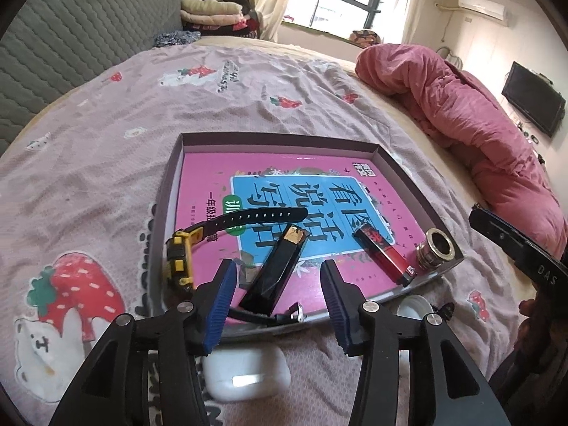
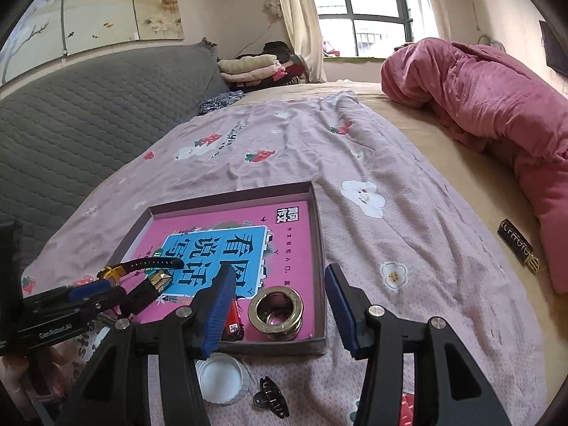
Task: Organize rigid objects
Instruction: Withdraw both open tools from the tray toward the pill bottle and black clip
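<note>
A shallow box tray [image 1: 172, 177] [image 2: 317, 234] with a pink book as its floor lies on the bed. In it are a yellow-and-black watch [image 1: 181, 255] [image 2: 117, 271], a black rectangular case [image 1: 277, 269], a red-and-black lighter [image 1: 385, 250] [image 2: 232, 317] and a metal ring fitting [image 1: 435, 248] [image 2: 277, 312]. My left gripper [image 1: 278, 294] is open over the tray's near edge, its fingers on either side of the black case. My right gripper [image 2: 280, 305] is open above the tray's near right corner. A white earbud case [image 1: 246, 372], a white cap [image 2: 220, 376] [image 1: 413, 307] and a black hair clip [image 2: 269, 396] lie on the sheet outside the tray.
A rolled pink quilt [image 1: 461, 106] [image 2: 479, 85] lies along the bed's right side. A grey quilted headboard [image 1: 71, 35] [image 2: 71, 113] is at left. Folded clothes [image 1: 213, 14] are stacked at the back.
</note>
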Motion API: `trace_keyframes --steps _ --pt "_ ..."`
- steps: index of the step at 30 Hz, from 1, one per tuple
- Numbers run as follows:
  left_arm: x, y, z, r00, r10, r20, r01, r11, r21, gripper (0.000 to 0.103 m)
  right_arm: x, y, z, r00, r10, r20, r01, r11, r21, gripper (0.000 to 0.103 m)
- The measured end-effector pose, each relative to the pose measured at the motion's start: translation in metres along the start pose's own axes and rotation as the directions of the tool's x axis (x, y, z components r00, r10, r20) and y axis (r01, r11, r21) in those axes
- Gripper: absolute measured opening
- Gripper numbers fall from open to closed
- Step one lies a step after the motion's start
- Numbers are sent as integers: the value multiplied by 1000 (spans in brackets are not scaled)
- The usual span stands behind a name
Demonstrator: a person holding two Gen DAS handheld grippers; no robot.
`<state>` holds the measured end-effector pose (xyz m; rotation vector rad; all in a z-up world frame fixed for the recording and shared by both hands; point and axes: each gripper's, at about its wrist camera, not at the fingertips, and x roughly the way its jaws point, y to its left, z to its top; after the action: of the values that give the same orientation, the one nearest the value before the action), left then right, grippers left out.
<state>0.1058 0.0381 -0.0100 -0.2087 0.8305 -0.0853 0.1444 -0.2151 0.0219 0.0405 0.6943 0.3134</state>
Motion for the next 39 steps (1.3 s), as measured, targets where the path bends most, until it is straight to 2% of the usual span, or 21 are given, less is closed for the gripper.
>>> trace_keyframes --steps 6,10,13,24,28,39 --pt "-20 -5 -4 998 49 50 -50 999 18 51 -8 7 -4 1000 11 2 -11 1000 -22 52" --pt "-35 -8 -7 996 47 80 -49 999 23 51 -14 12 -6 1000 12 6 -12 999 -44 52" --pt "-41 -11 -11 996 43 79 -45 999 22 61 -17 13 -8 1000 20 4 -19 999 -44 52" --pt "-55 -16 -22 994 67 83 -71 997 36 63 -28 21 -16 1000 13 -6 -13 997 -73 52" --pt "-60 -18 -25 993 77 94 -81 996 39 68 -32 20 -21 1000 5 -12 -5 997 -75 52" --pt "-70 -26 -34 994 70 79 -75 995 65 68 -41 16 -31 999 -14 -37 11 997 -73 52"
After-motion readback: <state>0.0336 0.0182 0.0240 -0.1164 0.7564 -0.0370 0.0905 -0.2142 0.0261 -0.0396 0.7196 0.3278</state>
